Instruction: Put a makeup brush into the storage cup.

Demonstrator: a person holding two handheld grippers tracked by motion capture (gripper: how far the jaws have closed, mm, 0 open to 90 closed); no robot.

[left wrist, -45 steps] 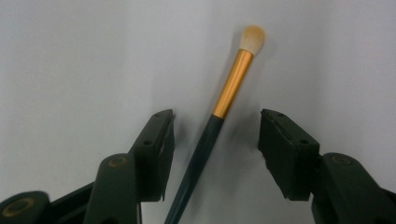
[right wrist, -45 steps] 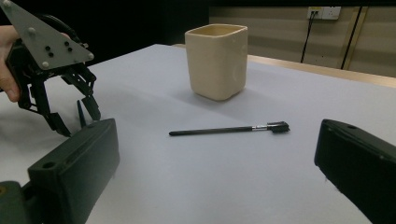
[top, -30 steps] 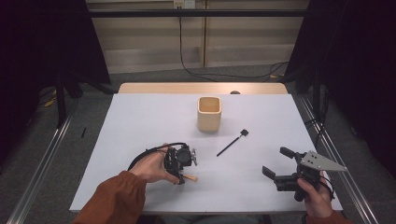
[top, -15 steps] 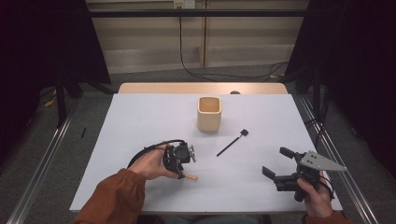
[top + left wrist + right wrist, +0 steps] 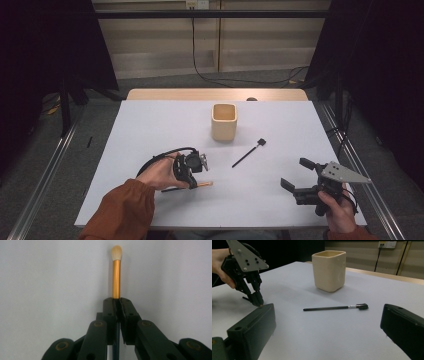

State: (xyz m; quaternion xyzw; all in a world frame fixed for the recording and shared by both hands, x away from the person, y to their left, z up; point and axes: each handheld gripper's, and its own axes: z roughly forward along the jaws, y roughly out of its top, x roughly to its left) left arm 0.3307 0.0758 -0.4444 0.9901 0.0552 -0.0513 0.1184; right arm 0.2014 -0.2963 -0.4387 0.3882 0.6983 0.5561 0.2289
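On the table [image 5: 150, 130], a cup [image 5: 223, 121] stands toward the far edge, near the middle. A thin brush [image 5: 248, 152] lies in front of it and slightly to the right, its head pointing away from the person. To the left and nearer the person lies a second brush [image 5: 202, 185], with the left gripper [image 5: 194, 184] on it. The right gripper [image 5: 296, 176] sits near the table's front right corner, well apart from both brushes
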